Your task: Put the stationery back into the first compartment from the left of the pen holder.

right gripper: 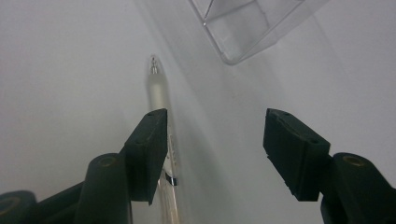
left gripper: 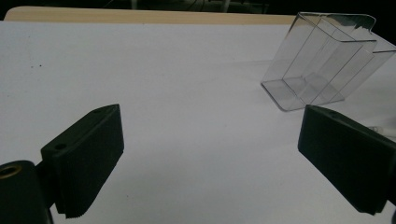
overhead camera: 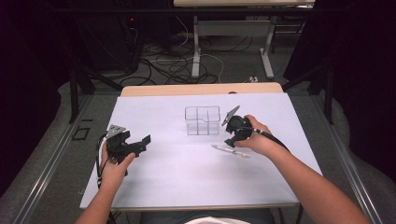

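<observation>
- Right gripper (right gripper: 215,154) over a clear pen (right gripper: 156,88) lying on the bench (overhead camera: 187,172) just beside a clear divided box (overhead camera: 202,120); jaws half open, pen beside one pad, not gripped.
- Tip: centre jaws across barrel w/ pen between, then close.
- Left gripper (left gripper: 210,158) wide open, empty.

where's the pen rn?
High view: the pen lies flat on the white table cover, right of centre, below the clear divided box, just under the right tool.

Dark room, cables (overhead camera: 163,65) across grey floor (overhead camera: 60,186)
</observation>
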{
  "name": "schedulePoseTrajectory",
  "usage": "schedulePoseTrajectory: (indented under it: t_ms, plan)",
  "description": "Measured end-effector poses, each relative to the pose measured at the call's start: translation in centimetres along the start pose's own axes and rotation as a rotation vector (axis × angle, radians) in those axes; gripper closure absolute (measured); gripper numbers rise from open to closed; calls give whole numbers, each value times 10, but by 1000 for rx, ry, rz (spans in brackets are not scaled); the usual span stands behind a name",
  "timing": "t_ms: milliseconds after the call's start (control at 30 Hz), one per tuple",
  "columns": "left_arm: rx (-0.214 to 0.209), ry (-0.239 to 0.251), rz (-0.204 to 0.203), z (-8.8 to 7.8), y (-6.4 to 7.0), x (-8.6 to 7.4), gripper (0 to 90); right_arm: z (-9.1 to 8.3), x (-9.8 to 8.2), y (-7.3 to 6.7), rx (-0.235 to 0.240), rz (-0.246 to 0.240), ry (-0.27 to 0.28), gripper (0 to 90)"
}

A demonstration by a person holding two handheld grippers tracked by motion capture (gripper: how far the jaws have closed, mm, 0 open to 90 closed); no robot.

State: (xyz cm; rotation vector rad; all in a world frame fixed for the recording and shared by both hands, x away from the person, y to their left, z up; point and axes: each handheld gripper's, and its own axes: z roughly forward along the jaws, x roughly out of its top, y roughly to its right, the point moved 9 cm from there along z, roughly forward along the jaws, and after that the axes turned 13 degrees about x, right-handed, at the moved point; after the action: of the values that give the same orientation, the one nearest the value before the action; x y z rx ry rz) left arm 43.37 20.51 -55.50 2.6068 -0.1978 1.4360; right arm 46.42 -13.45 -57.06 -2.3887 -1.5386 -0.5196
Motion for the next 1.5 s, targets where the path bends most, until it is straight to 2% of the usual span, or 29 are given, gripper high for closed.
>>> schedulePoseTrajectory:
  t_ms: [67,100,133,200,300,433,467,533,567,600,667,700,733,767,800,867,967,1167,1233,1300,1333,1500]
  plan:
    - [0,1,0,0,0,0,70,4,-3,0,-5,-14,-35,409]
    - [0,1,0,0,0,0,70,5,-4,-2,-4,10,-48,413]
    - [-1,1,-6,0,1,0,70,8,-5,-3,4,16,-60,455]
    - [0,1,-9,0,0,0,70,8,-5,-3,4,28,-60,467]
    - [2,3,-3,-1,0,0,70,12,-5,-4,13,14,-67,514]
    - [3,-1,-2,-1,-1,-1,70,15,-8,-6,32,8,-107,552]
    - [3,-1,-1,-1,-1,-1,70,16,-8,-6,32,13,-110,556]
    - [3,-2,0,-1,-1,-1,70,18,-9,-5,29,-7,-119,567]
    - [3,-3,0,-1,-1,-1,70,18,-10,-6,30,1,-136,576]
    - [4,-3,0,-1,-1,-1,70,20,-9,-5,32,-15,-131,587]
    - [3,-2,0,-1,-1,-1,71,22,-9,-6,43,-10,-135,607]
    - [3,-2,0,-1,-1,-1,71,23,-9,-9,64,3,-138,618]
    - [4,-2,-1,-1,-1,-1,71,24,-9,-8,54,5,-135,621]
    - [4,-2,0,-1,-1,-1,71,25,-9,-8,57,-5,-141,626]
    - [4,-2,0,-2,-1,-1,71,27,-9,-11,76,11,-142,629]
    - [4,-4,-1,-2,-1,-1,71,29,-9,-10,68,3,-151,633]
    - [4,-2,-4,-1,-1,-1,72,33,-9,-14,97,11,-151,648]
    - [3,-4,-2,-1,0,-2,73,36,-9,-16,98,5,-174,672]
    - [1,-2,-11,-1,1,-1,73,37,-8,-17,94,-2,-180,681]
    - [3,-3,-3,-1,0,-2,73,39,-7,-16,85,-23,-190,689]
    - [4,-3,-3,-1,-1,-2,73,40,-7,-18,91,-12,-192,692]
    - [3,-6,-8,-1,-1,-2,74,44,-5,-17,90,-39,-199,699]
